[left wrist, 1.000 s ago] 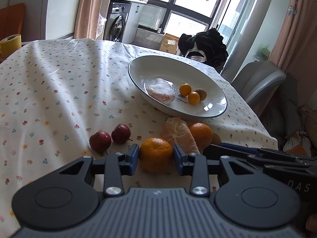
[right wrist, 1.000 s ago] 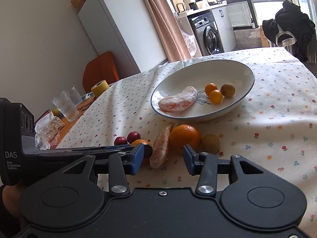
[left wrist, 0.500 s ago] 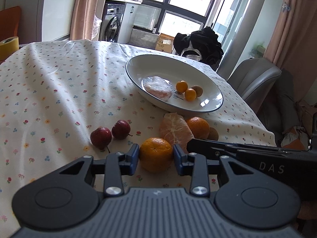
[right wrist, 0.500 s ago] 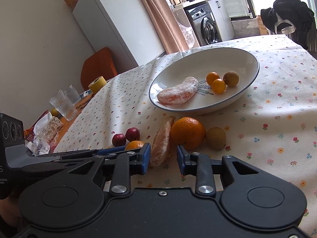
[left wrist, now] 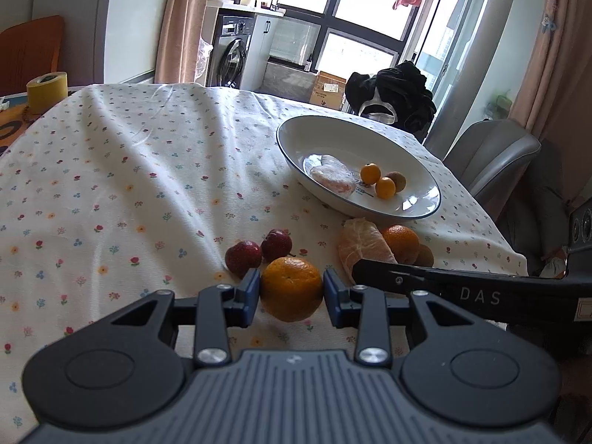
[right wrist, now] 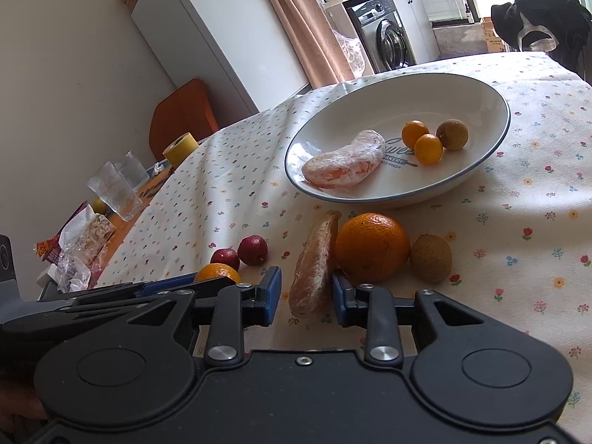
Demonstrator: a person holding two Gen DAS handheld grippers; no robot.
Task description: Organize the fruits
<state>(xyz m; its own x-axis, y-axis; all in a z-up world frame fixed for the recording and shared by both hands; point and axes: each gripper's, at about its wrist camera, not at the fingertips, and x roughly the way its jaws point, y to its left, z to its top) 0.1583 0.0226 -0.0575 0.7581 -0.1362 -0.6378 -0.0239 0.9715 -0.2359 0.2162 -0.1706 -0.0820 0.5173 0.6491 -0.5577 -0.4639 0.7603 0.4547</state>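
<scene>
While both grippers are working the loose fruit in front of the bowl, notes are going view by view.

Left wrist view
- Left gripper [left wrist: 291,292]: bracketing the orange [left wrist: 291,288]; both blue pads are touching or nearly touching its flanks, jaws narrow on it. Whether the orange is resting on the cloth or lifted, cannot tell.
- Grip advice: squeezing across the widest part, gently, since the skin is looking soft; lifting straight up before swinging.
- Neighbours: two red fruits [left wrist: 259,249] are sitting just behind the orange, nearly touching it; a sideways drag is likely knocking them.
- Bowl [left wrist: 292,151]: lying ahead and to the right, holding a wrapped segment [left wrist: 331,177], two kumquats [left wrist: 377,180] and a brown fruit [left wrist: 396,181]; free floor is showing on its near right side.
- Crossing hazard: right gripper's body is lying across the route to the bowl.

Right wrist view
- Right gripper [right wrist: 305,296]: jaws part open around the peeled piece [right wrist: 314,266]; right pad is touching or very near it, left pad is standing clear with a gap.
- Peeled piece: leaning against the second orange [right wrist: 372,246], with a second brown fruit [right wrist: 431,259] just beside that.
- Grip advice: centring before closing, light pressure, as the flesh is probably crushing easily; pulling away from the second orange so it is not rolling.
- Order, as judgement: one arm at a time going to the bowl [right wrist: 492,100].
</scene>
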